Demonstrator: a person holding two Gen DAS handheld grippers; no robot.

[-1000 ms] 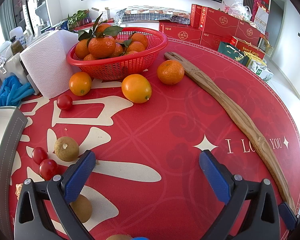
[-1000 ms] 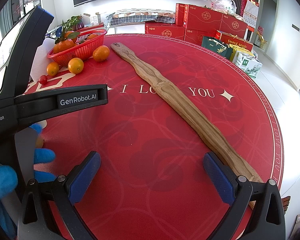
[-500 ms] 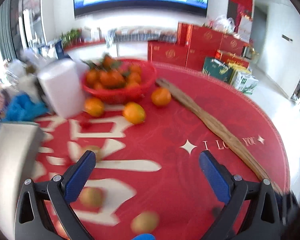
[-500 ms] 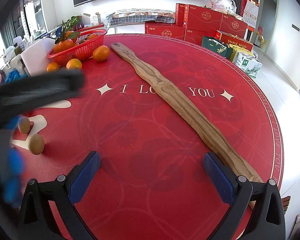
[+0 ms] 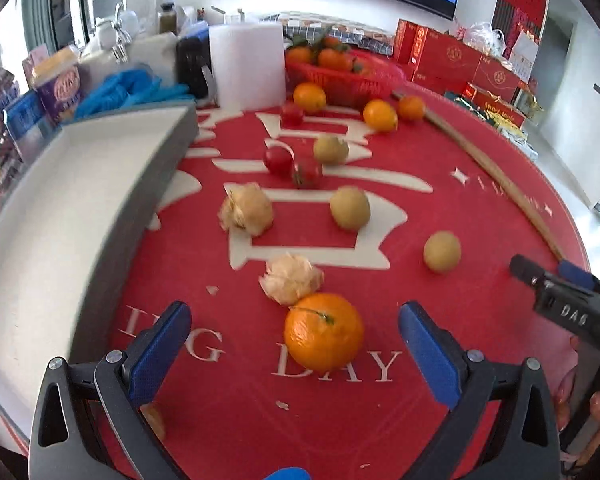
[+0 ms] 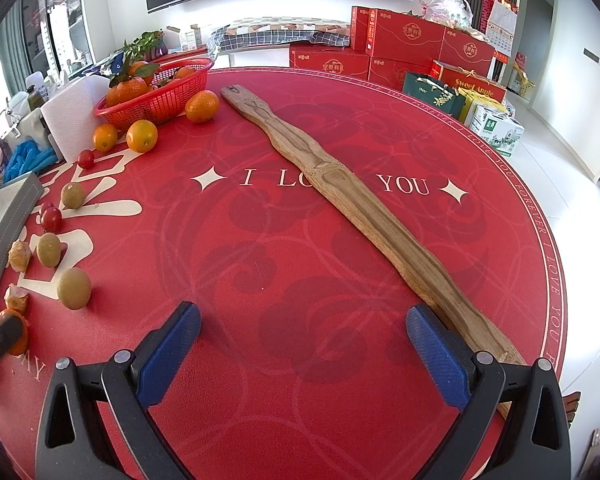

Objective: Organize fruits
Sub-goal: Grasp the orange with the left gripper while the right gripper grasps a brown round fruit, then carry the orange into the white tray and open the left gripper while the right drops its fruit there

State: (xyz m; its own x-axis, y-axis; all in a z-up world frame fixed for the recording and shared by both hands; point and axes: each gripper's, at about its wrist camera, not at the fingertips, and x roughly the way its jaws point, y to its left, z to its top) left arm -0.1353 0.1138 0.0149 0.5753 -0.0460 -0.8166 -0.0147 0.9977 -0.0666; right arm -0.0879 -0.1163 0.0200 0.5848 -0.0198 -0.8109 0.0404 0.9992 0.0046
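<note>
- The left gripper (image 5: 296,354) hangs low over the red tablecloth (image 5: 480,216), its jaws wide apart and holding nothing. An orange (image 5: 323,332) lies between the two blue pads but touches neither of them.
- The right gripper (image 6: 303,354) is also empty, jaws apart, over a bare part of the cloth, near the long wooden board (image 6: 340,196).
- The other fruits are spread on the cloth: three kiwis (image 5: 350,208), cherry tomatoes (image 5: 278,159) and pieces of peel (image 5: 291,279) in the middle, more oranges (image 5: 379,115) beside the red basket (image 5: 348,80) at the far side. The grey tray (image 5: 100,208) stands on the left and looks empty as far as it shows.
- I judge that the step in hand is the approach to the first pick, the near orange.
- The next move calls for going forward a little until the pads stand on both sides of the orange, then closing gently at its widest part, because a round fruit can roll away.
- Whether it goes to the tray or to the basket I cannot tell.
</note>
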